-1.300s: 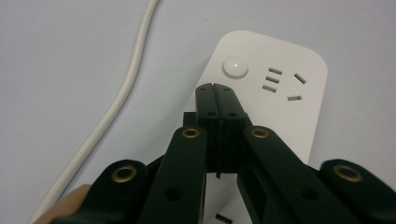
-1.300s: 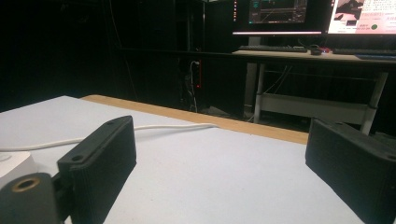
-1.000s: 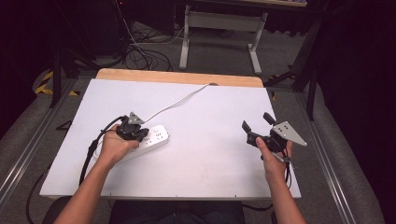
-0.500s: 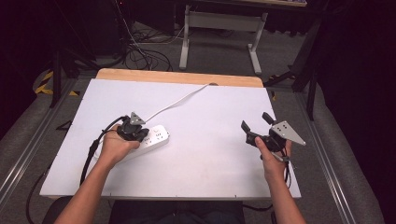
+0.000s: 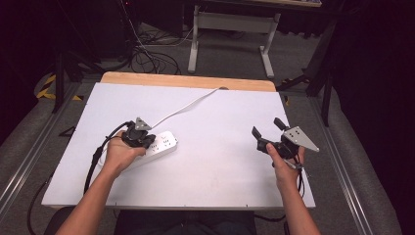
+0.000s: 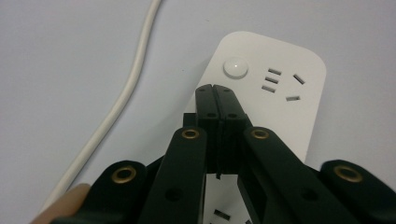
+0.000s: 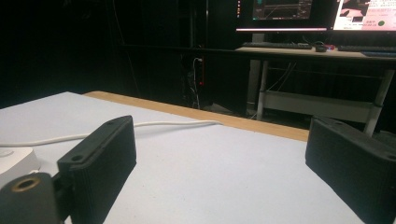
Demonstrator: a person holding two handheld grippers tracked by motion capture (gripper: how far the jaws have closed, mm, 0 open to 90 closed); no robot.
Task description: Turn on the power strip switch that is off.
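Just ahead of your left tool [image 6: 215, 88], pressed together and unmoved, sits the power strip's button [image 6: 235, 67]; nothing has shifted, so pressing remains.

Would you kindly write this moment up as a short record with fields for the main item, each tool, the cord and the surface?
main item: white power strip, lying flat on the white table
left tool: jaws shut, tips over the strip close to its round button; contact cannot be told
right tool: jaws open, nothing between them, held apart from the strip
cord: white, runs from the strip to the table's far edge
far edge: bare wooden strip
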